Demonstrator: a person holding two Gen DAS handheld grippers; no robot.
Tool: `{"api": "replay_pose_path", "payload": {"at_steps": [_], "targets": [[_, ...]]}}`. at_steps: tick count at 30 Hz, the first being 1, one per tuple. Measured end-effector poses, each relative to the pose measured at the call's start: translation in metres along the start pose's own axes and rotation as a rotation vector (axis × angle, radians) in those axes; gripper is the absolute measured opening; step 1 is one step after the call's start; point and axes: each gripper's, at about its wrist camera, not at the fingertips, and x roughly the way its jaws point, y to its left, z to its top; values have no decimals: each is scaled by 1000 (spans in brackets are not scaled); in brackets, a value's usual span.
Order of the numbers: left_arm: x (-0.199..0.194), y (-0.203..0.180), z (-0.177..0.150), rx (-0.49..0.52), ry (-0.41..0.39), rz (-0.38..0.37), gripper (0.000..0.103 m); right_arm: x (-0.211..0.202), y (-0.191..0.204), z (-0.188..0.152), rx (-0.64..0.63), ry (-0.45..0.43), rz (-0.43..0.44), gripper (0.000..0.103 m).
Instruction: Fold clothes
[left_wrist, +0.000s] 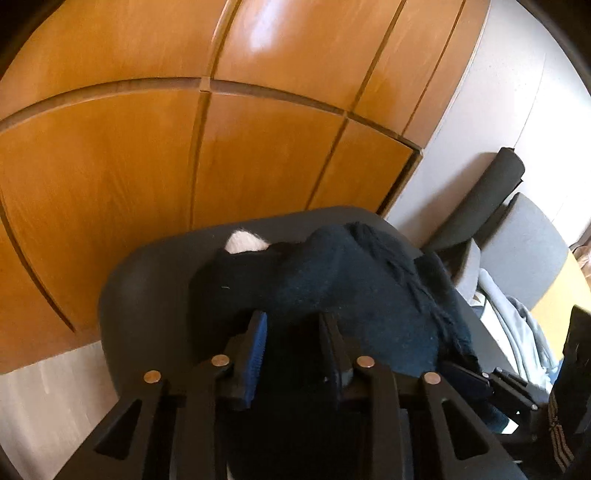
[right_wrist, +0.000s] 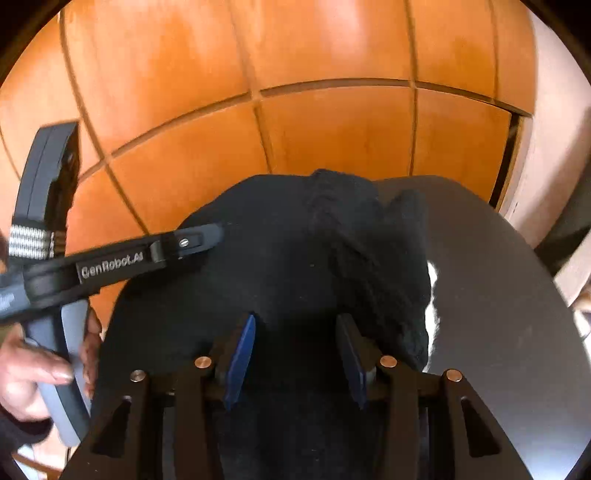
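A dark navy knit garment lies bunched on a round dark grey table. Its near part runs up between the blue-padded fingers of my left gripper, which is shut on a thick fold. In the right wrist view the same garment fills the gap of my right gripper, whose fingers also clamp a thick fold. The left gripper reaches in from the left, held by a person's hand. A small white patch shows at the garment's far edge.
Orange wooden cabinet doors stand close behind the table. A grey chair and a heap of light clothes sit to the right. Bare table top shows right of the garment.
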Motion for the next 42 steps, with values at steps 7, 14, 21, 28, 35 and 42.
{"api": "replay_pose_path", "payload": {"at_steps": [7,14,21,28,35,42], "targets": [[-11,-20,10,56,-63,65,30,0,9,1,25,-43,-68,46],[-94,-38,3,74,-119,188,37,-69,37,11,52,-104,-160,63],[-160,-32,-61,23,2,296,37,-133,83,-28,144,-150,-256,103],[-227,-33,-99,44,-68,335,37,-177,119,-64,147,-148,-319,103],[-275,-37,-100,-1,-176,181,31,-211,150,-78,22,-237,-408,103],[-283,-37,-83,102,-174,255,30,-205,146,-80,42,-202,-365,103]]}}
